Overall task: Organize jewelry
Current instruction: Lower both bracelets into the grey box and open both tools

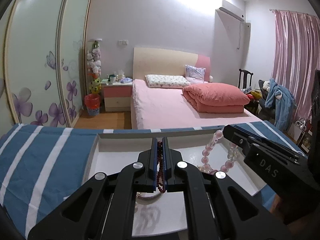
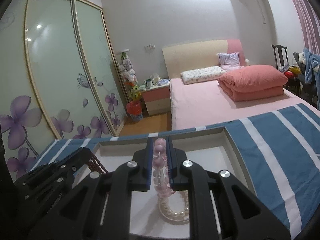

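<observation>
Placing step, both hands loaded. Left gripper (image 1: 160, 140) fingers pinch the dark red small-bead strand (image 1: 160, 170); right gripper (image 2: 159, 140) fingers clamp the pink and clear round-bead bracelet (image 2: 159, 164). Both hang over the shallow white tray (image 1: 96, 154) on the blue-striped table (image 1: 40, 160), pearl bracelet (image 2: 176, 208) already inside. Next: lower onto bare tray floor, release apart.

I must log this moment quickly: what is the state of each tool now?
Left tool: shut on the dark red bead string.
Right tool: shut on the pink bead bracelet.
</observation>
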